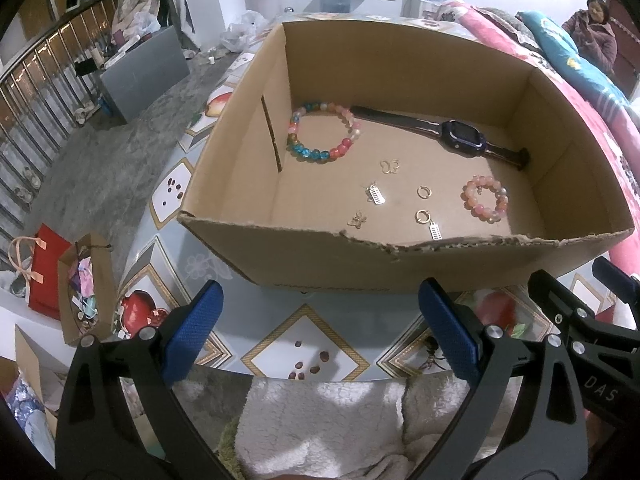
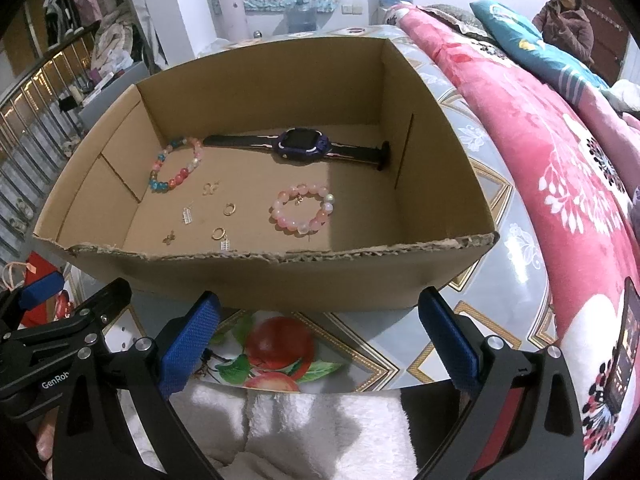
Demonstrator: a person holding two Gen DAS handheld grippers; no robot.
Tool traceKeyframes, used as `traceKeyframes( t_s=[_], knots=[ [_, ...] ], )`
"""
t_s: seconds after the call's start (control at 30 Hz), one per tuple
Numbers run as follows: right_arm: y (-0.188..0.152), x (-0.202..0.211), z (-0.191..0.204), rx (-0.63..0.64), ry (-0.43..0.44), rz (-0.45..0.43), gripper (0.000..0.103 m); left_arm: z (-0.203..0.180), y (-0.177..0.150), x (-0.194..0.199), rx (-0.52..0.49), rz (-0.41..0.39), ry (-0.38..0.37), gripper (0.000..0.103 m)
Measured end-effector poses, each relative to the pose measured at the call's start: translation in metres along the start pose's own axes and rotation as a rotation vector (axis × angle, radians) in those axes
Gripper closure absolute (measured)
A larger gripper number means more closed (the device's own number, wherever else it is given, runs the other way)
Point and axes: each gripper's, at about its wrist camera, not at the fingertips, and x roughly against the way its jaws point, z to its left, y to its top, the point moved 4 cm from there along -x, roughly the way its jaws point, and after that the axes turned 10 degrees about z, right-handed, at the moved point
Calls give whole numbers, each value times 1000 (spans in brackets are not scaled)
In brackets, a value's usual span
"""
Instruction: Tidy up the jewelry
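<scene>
Inside an open cardboard box [image 1: 248, 128] standing on a table [image 1: 304, 320] covered with a fruit-patterned cloth, all the jewelry is seen lying on the box floor. A multicoloured bead bracelet [image 1: 323, 131] is laid near the far left corner, and a dark purple watch [image 1: 464, 136] is stretched flat along the far wall, one strap end touching that bracelet. A pink bead bracelet [image 2: 303, 213] is placed toward the right side of the floor, apart from the watch. Between the two bracelets several small gold pieces are scattered: two butterfly-shaped earrings [image 1: 389, 166], two hoop earrings [image 1: 423, 192] and two small silver tag charms [image 1: 376, 195], one charm lying close to the torn near edge of the box.

The left gripper [image 1: 320, 332] is held above the table's near edge, outside the box, its blue-padded fingers [image 1: 194, 330] spread wide with nothing between them. The right gripper [image 2: 320, 334] is held alongside it, likewise outside the near wall, fingers [image 2: 190, 346] wide apart and empty. A pink floral blanket [image 2: 540, 168] is draped beside the table's right edge.
</scene>
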Motion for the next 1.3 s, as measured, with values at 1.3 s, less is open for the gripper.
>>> traceKeyframes(
  t_s=[1.3],
  knots=[
    [2, 1, 3, 3, -2, 6, 6, 6, 1, -2, 13, 4, -12, 9]
  ],
)
